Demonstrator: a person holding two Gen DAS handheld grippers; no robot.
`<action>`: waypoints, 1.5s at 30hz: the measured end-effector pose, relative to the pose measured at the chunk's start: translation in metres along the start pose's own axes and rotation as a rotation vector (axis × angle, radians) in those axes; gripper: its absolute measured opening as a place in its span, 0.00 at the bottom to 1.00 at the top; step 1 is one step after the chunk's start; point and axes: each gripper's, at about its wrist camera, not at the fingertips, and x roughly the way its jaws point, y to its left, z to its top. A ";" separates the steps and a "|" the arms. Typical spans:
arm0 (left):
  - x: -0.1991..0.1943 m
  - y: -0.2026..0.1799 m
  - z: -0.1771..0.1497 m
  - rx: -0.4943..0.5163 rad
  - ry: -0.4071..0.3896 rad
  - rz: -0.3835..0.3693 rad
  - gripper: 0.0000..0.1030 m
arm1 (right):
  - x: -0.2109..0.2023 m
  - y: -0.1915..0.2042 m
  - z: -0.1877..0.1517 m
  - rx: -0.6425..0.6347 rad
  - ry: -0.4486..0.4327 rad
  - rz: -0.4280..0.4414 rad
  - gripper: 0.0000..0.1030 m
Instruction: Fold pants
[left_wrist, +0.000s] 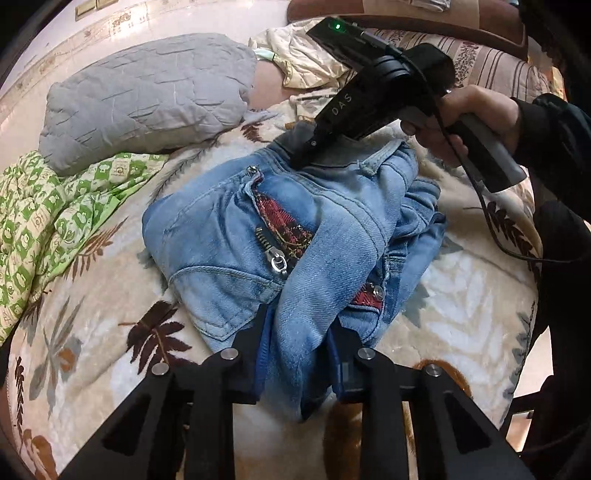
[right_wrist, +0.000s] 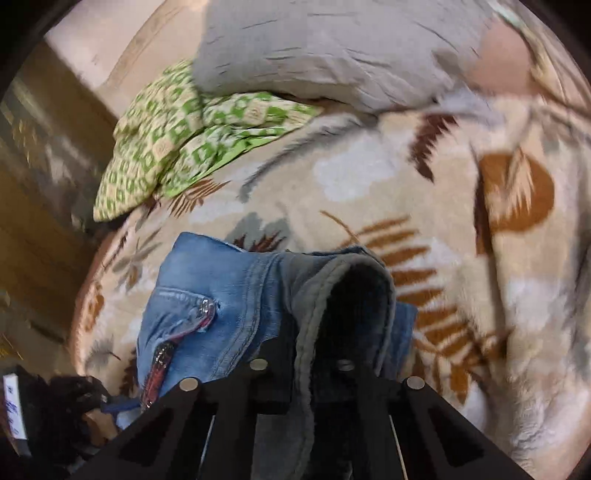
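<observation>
Both grippers are clamped on the jeans (left_wrist: 258, 229): left gripper (left_wrist: 295, 354) at the near fold, right gripper (left_wrist: 306, 155) at the far edge, the bundle lying between them.

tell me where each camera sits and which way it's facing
Left wrist: sits on the left tool, looking down along its fingers at the jeans it pinches on the leaf blanket; the right tool and the hand holding it show.
Right wrist: sits on the right tool, looking down at a jeans edge it grips; only its own fingers show.
Shared: jeans, blanket, grey pillow, green cloth.
</observation>
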 end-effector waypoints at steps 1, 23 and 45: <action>-0.001 0.000 0.000 0.000 -0.002 0.001 0.27 | -0.001 0.002 0.000 -0.009 -0.006 -0.007 0.06; -0.148 -0.017 0.019 -0.658 -0.313 0.366 1.00 | -0.200 0.111 -0.104 -0.087 -0.441 -0.450 1.00; -0.155 -0.062 -0.008 -0.663 -0.212 0.471 1.00 | -0.201 0.130 -0.189 -0.077 -0.428 -0.518 1.00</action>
